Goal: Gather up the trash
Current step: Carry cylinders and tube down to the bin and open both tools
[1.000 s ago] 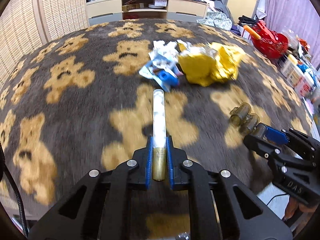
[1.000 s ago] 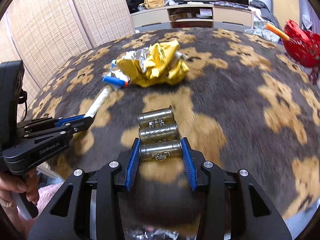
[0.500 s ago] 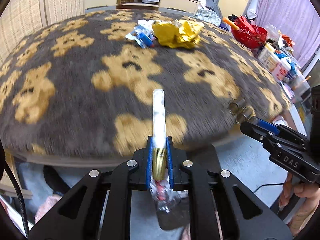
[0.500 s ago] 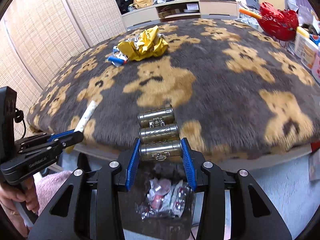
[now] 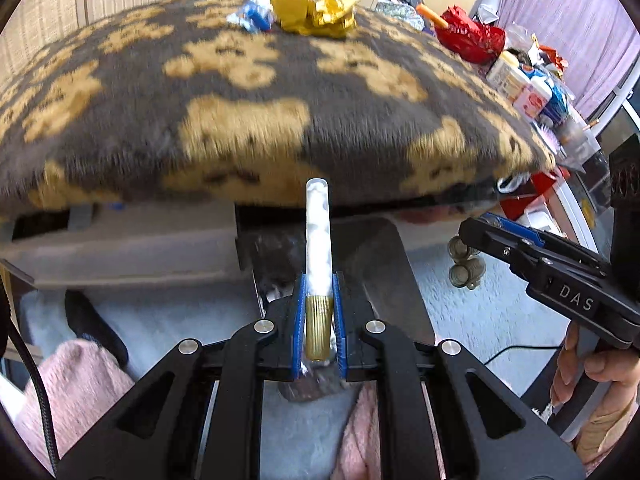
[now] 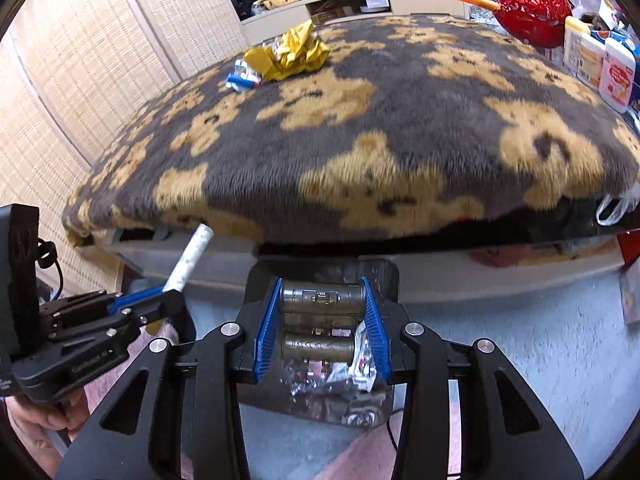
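Observation:
My left gripper (image 5: 319, 280) is shut on the gold cap of a white tube (image 5: 318, 232), which sticks out forward above a black bin (image 5: 384, 248) on the floor. The right gripper (image 6: 321, 283) is shut on a cluster of brass cylinders (image 6: 320, 298); the others hang below its pads over the bin (image 6: 384, 272), which holds crumpled foil wrappers (image 6: 332, 376). In the left wrist view the right gripper (image 5: 476, 226) hovers at the right with the cylinders (image 5: 464, 260) dangling. A yellow foil wrapper (image 6: 292, 54) and a blue-white wrapper (image 6: 240, 78) lie far back on the bed.
A grey blanket with tan bears (image 5: 240, 120) covers the bed, whose edge overhangs the bin. A red basket (image 5: 468, 40) and bottles (image 5: 528, 92) crowd the right side. A woven screen (image 6: 80, 80) stands at the left. Pink fabric (image 5: 72, 392) and a dark shoe (image 5: 92, 328) lie near.
Both grippers have drawn back from over the blanket, past the bed's edge, and now hang above the floor bin. The cylinder cluster has swung down in the right gripper.

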`<control>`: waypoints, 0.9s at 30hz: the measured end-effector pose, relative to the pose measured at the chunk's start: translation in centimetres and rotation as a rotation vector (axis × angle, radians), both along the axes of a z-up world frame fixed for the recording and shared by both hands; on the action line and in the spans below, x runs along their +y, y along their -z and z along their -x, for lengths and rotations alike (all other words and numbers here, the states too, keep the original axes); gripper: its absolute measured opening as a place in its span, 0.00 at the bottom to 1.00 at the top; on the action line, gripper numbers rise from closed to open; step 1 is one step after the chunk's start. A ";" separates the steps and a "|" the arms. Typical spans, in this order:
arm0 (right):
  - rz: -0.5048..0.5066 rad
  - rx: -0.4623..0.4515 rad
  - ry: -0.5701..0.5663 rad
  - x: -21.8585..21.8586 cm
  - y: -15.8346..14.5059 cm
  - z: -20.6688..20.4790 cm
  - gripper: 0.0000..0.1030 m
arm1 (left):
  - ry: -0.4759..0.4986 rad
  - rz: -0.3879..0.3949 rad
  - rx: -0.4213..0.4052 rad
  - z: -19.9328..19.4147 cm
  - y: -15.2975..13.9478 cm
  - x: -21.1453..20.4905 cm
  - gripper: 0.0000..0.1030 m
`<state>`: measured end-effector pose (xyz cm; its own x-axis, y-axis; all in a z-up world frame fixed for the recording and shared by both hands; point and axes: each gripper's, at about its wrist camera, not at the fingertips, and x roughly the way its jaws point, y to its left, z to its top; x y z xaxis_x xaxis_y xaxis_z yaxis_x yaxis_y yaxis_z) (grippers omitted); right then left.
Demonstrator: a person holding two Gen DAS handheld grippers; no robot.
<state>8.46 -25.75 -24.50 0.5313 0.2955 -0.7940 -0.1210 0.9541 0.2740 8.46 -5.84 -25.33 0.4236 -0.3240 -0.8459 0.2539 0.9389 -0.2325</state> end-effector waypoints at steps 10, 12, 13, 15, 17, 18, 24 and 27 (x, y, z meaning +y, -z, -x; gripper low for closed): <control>-0.010 0.082 0.005 0.8 4.1 0.9 0.39 | 0.024 -0.017 0.123 1.5 5.6 -1.1 0.11; -0.014 0.101 0.008 1.0 5.1 0.9 0.39 | 0.024 -0.017 0.147 1.4 6.5 -1.2 0.11; -0.017 0.108 0.010 1.0 5.5 0.9 0.39 | 0.022 -0.018 0.161 1.4 7.1 -1.2 0.11; -0.025 0.123 0.017 1.2 6.3 0.9 0.39 | 0.019 -0.013 0.186 1.1 8.0 -1.3 0.11; -0.035 0.133 0.018 1.4 6.7 0.7 0.39 | 0.017 -0.009 0.200 1.0 8.5 -1.3 0.11; -0.037 0.136 0.015 1.5 6.9 0.6 0.39 | 0.017 -0.007 0.204 0.9 8.7 -1.3 0.11; -0.044 0.137 0.010 2.1 6.7 -0.1 0.40 | 0.026 0.005 0.212 0.4 8.9 -1.4 0.12; -0.042 0.131 0.018 2.1 6.4 -0.5 0.41 | 0.016 -0.005 0.209 0.1 8.6 -1.2 0.15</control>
<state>8.95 -23.68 -30.91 0.4298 0.3209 -0.8440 -0.0646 0.9433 0.3257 8.33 -7.05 -33.97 0.2334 -0.3248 -0.9165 0.2151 0.9365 -0.2771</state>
